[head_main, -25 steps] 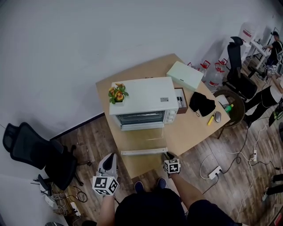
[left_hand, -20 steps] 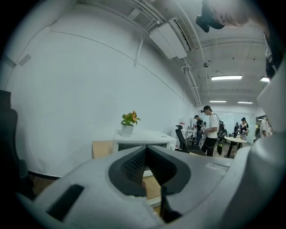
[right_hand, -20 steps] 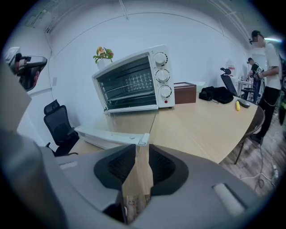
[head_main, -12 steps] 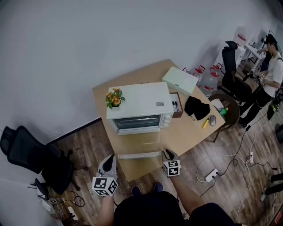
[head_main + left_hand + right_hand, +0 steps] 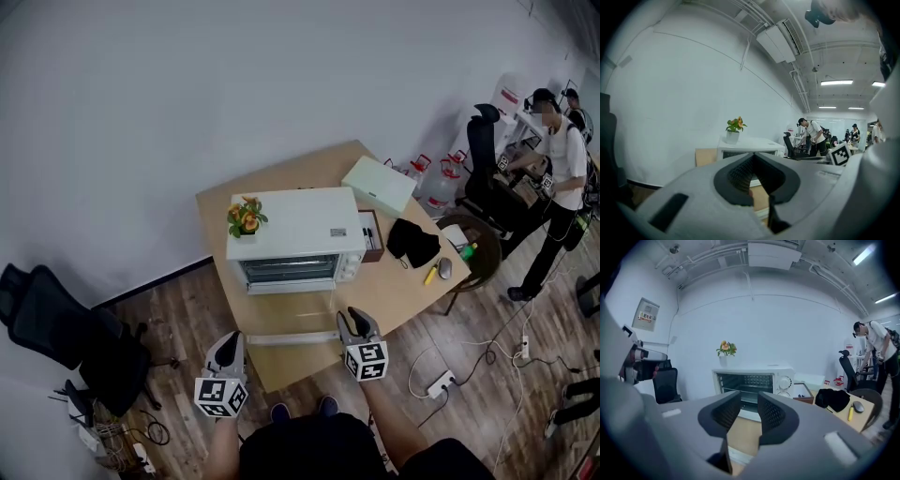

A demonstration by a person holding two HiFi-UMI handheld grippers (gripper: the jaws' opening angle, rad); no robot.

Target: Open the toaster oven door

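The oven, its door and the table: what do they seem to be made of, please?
Oven: probably painted metal, matte white flat panels. Door: clear glass, since the table shows through. Table: wood or laminate, smooth light tan top.

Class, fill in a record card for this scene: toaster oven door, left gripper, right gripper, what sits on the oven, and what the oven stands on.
toaster oven door: open, folded down flat
left gripper: jaws together, empty
right gripper: jaws apart, just been opening, nothing between them
on the toaster oven: potted plant, at the left end of its top in the head view
stands on: wooden table
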